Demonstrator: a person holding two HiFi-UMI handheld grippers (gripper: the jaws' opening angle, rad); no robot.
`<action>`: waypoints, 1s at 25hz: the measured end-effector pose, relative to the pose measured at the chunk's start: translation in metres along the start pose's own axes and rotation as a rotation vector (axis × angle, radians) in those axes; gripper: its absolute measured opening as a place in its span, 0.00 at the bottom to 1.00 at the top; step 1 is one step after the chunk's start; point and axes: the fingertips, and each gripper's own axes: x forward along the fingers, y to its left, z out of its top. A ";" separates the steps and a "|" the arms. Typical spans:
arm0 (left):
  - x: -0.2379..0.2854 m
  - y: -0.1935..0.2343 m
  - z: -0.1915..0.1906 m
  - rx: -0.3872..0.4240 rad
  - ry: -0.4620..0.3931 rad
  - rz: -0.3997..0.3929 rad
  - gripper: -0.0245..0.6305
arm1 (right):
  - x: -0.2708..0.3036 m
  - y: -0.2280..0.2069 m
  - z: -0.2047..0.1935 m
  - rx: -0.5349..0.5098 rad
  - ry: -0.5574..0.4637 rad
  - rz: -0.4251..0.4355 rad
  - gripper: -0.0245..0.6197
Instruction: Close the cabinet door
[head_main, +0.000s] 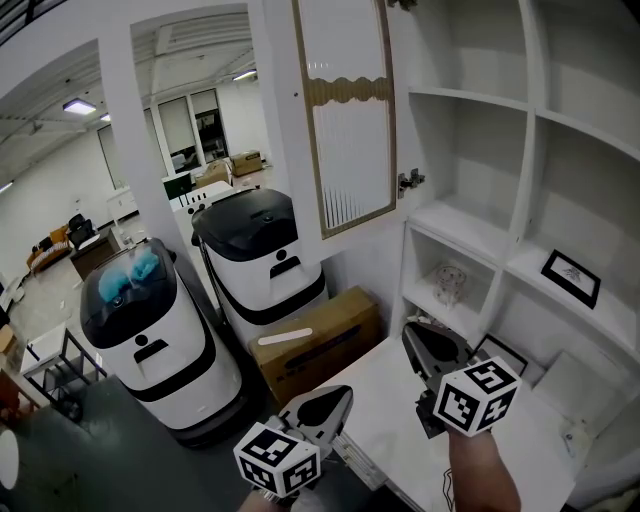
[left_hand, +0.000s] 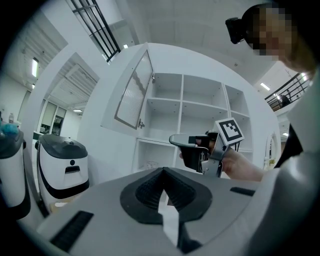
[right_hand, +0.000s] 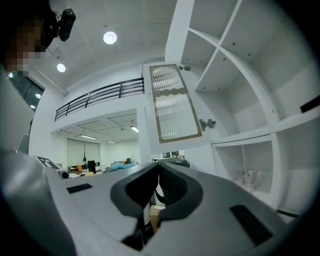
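Black ribbed jaws of the left gripper (left_hand: 161, 172) are pressed together at the tips, with nothing between them. The right gripper (right_hand: 157, 167) is the same, jaws closed tip to tip and empty. Neither touches anything. In the head view both are held level over the white counter (head_main: 385, 405), each carrying its cube of black-and-white square markers, the right one further forward than the left and close to the shelving.

Ahead of the right gripper stands the white cabinet of open square compartments (head_main: 525, 130). In the lower compartment nearest that gripper sits a small clear glass jar (head_main: 449, 283), and a black-framed picture (head_main: 571, 277) lies flat on the shelf to its right.

The white cabinet door with a wood-coloured frame and a ribbed glass panel (head_main: 350, 110) is above and well apart from both grippers. It is swung wide open, away from the upper left compartment, and hangs from a metal hinge (head_main: 409, 181) at its lower right corner.

Below the door, beside the counter on the floor, lies a brown cardboard box (head_main: 315, 342). Left of the box stand two white machines with rounded black tops (head_main: 262, 262), one behind the other, with an open hall of desks beyond.
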 end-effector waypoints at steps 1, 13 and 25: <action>0.000 0.002 0.000 -0.003 0.000 0.004 0.04 | 0.002 0.001 -0.001 0.001 0.002 0.004 0.05; 0.007 0.042 0.009 -0.001 -0.001 -0.045 0.04 | 0.045 0.011 0.005 -0.009 -0.017 -0.013 0.05; 0.007 0.131 0.026 -0.011 0.006 -0.093 0.04 | 0.141 0.033 0.006 -0.016 -0.028 -0.057 0.05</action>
